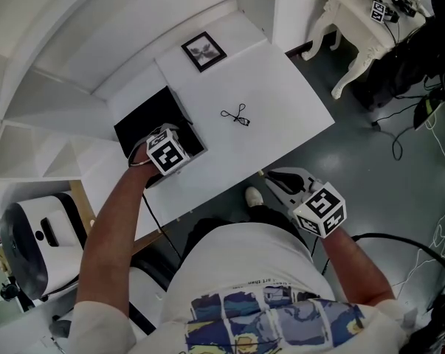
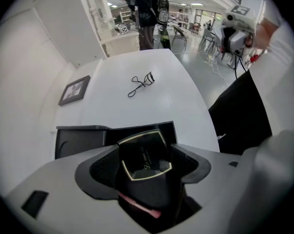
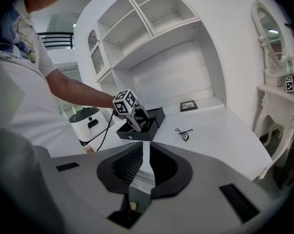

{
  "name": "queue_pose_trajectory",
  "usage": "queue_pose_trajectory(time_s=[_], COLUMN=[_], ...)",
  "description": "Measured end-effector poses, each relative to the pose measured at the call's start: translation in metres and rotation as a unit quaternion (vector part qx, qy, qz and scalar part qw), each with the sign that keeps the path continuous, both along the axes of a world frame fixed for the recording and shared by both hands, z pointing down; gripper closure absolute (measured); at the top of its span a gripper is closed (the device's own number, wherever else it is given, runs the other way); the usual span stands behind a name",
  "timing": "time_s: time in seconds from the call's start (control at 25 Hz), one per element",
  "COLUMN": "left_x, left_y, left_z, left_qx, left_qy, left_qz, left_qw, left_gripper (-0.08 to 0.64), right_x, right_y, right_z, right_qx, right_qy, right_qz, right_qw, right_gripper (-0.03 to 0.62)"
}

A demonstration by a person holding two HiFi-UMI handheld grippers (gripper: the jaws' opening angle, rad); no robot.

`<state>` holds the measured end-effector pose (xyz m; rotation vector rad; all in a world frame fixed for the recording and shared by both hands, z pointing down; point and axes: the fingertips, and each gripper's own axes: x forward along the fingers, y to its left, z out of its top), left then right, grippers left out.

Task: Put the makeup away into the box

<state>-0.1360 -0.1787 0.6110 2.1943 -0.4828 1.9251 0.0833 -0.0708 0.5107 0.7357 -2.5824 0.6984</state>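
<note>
A black makeup compact (image 2: 143, 156) with a thin gold rim sits between the jaws of my left gripper (image 2: 144, 167), which is shut on it. That gripper (image 1: 182, 139) hangs over the near right part of the open black box (image 1: 145, 120), whose wall (image 2: 81, 138) shows just beyond the compact. A black eyelash curler (image 1: 237, 116) lies on the white table (image 1: 281, 94), right of the box; the left gripper view also shows the curler (image 2: 141, 84). My right gripper (image 1: 277, 179) is off the table's near edge, jaws (image 3: 146, 162) shut with nothing in them.
A small framed picture (image 1: 204, 51) lies at the table's back. White shelves (image 3: 151, 18) rise behind the table. A white vanity table (image 1: 362, 21) stands on the floor at the right, cables beside it. A white appliance (image 1: 38, 234) stands at the left.
</note>
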Motion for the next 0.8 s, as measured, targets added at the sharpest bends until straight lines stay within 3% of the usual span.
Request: queue_pose_trajectory(time_s=[0.16, 0.48, 0.64, 0.8], left_x=[0.000, -0.006, -0.007, -0.011], left_y=[-0.004, -0.003, -0.005, -0.005], left_z=[0.005, 0.011, 0.018, 0.024], left_qx=[-0.029, -0.083, -0.093, -0.096], left_qy=[0.040, 0.075, 0.080, 0.074], left_qz=[-0.108, -0.281, -0.317, -0.322], left_qw=[0.9929, 0.9532, 0.9405, 0.9389], left_gripper=[0.215, 0.213, 0.213, 0.213], right_x=[0.001, 0.000, -0.003, -0.002], right_y=[-0.002, -0.006, -0.007, -0.008], right_z=[0.001, 0.001, 0.002, 0.003], right_qx=[0.000, -0.001, -0.003, -0.006], right_qy=[0.000, -0.002, -0.004, -0.003], right_qz=[0.002, -0.001, -0.004, -0.004], right_qw=[1.000, 1.000, 1.000, 1.000], right_gripper=[0.532, 0.532, 0.532, 0.532])
